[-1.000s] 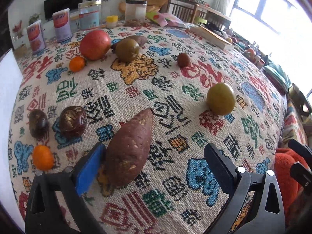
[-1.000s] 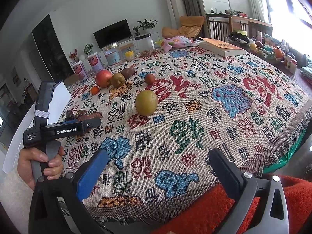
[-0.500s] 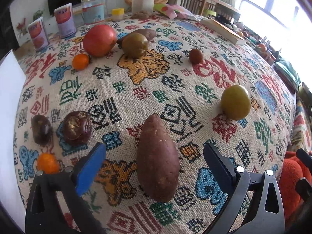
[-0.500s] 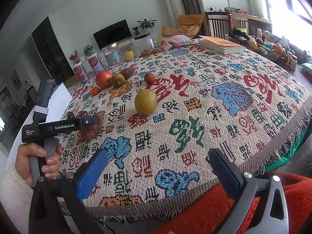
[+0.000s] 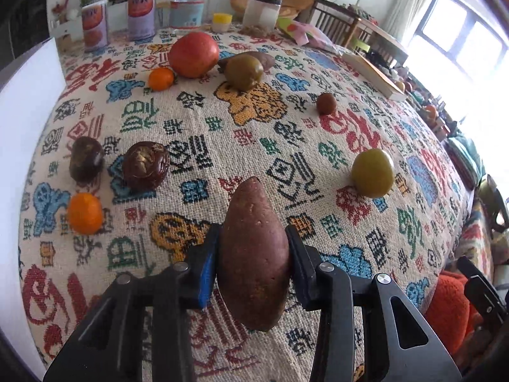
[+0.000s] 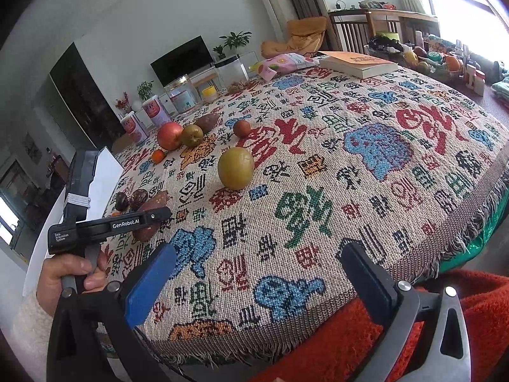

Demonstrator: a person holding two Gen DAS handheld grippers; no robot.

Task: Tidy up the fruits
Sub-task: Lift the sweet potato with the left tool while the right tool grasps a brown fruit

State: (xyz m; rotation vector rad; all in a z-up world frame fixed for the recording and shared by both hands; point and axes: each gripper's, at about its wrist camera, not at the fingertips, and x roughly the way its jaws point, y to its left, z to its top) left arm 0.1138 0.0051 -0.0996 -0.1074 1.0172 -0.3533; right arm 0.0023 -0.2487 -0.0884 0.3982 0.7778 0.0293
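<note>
Your left gripper (image 5: 253,262) is clamped on the sweet potato (image 5: 253,254), both pads pressing its sides at mid-length, its pointed end aimed away from you over the patterned tablecloth (image 5: 197,121). Left of the sweet potato sit a small orange (image 5: 85,212), a dark brown fruit (image 5: 145,165) and a darker one (image 5: 86,158) beside it. Right of the sweet potato, well apart, rests a yellow-green fruit (image 5: 373,173). Beyond the sweet potato, near the far edge, a red apple (image 5: 193,54), another orange (image 5: 161,78) and a green-brown fruit (image 5: 244,72) cluster together. Your right gripper (image 6: 257,281) hangs wide open over the near table edge, holding nothing.
</note>
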